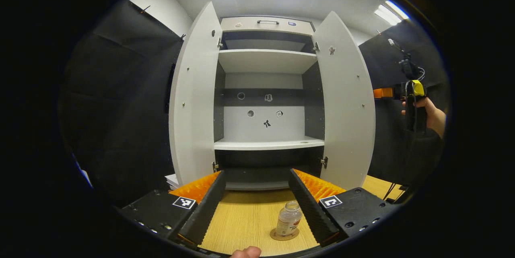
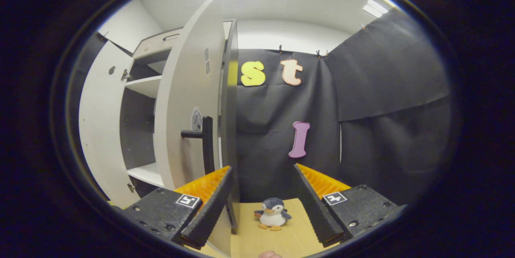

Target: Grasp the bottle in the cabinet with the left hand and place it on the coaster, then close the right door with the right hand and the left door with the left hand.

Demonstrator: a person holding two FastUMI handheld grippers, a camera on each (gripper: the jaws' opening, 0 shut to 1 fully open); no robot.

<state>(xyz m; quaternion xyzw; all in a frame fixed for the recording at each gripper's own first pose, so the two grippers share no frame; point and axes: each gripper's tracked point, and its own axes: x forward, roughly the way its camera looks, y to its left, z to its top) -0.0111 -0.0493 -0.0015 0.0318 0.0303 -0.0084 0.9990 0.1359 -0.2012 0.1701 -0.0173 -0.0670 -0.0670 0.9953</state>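
In the left gripper view a small clear bottle (image 1: 289, 219) stands upright on a round coaster (image 1: 284, 234) on the wooden table. My left gripper (image 1: 257, 203) is open above the table, the bottle close to its right finger and free of it. The white cabinet (image 1: 265, 101) stands ahead with its left door (image 1: 195, 101) and right door (image 1: 346, 101) swung open. A hand holds the right gripper (image 1: 410, 97) beyond the right door. In the right gripper view my right gripper (image 2: 265, 201) is open beside the outer face of the right door (image 2: 185, 101), near its dark handle (image 2: 203, 139).
A small penguin toy (image 2: 272, 213) stands on the table (image 2: 281, 238) between the right gripper's fingers, farther off. Black cloth walls surround the booth. The cabinet shelves (image 1: 267, 144) hold nothing visible. The wooden table (image 1: 245, 217) extends before the cabinet.
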